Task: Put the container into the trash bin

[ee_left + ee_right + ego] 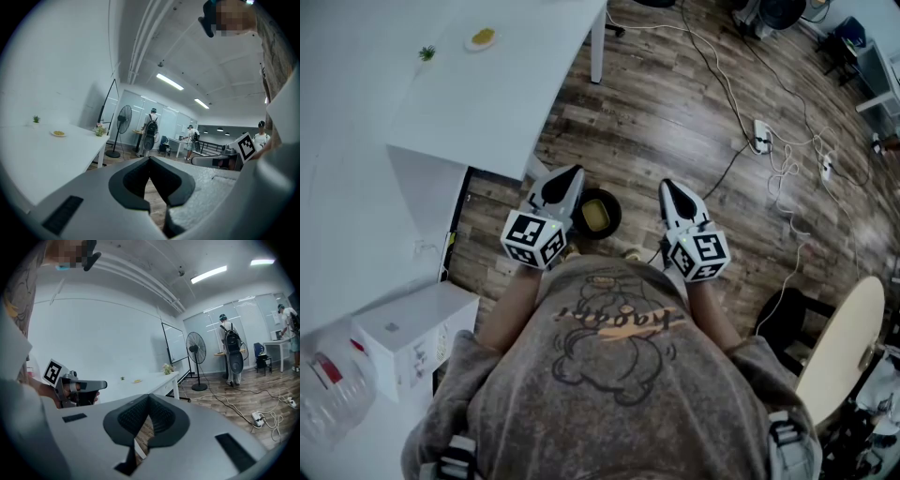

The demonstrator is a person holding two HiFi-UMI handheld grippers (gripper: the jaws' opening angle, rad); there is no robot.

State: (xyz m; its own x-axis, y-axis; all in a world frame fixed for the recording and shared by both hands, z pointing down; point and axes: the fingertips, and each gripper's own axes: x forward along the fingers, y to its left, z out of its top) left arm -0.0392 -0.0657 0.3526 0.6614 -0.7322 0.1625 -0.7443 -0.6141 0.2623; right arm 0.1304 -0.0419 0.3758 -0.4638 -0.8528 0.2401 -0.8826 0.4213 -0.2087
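Standing over the trash bin [615, 215], you hold the left gripper [566, 178] and right gripper [671, 189] with jaws closed together, holding nothing. A yellowish container [595, 217] seemingly lies inside, so nothing appears left to do.

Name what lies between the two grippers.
In the head view, a round black bin with something yellowish inside stands on the wooden floor between the left gripper and the right gripper, closer to the left one.

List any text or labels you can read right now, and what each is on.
Nothing reads clearly.
Shirt: orange script lettering, upside down here, illegible.
White box: small print, too blurred.
Marker cube: black square pattern, no words.
Bottle: red label, unreadable.
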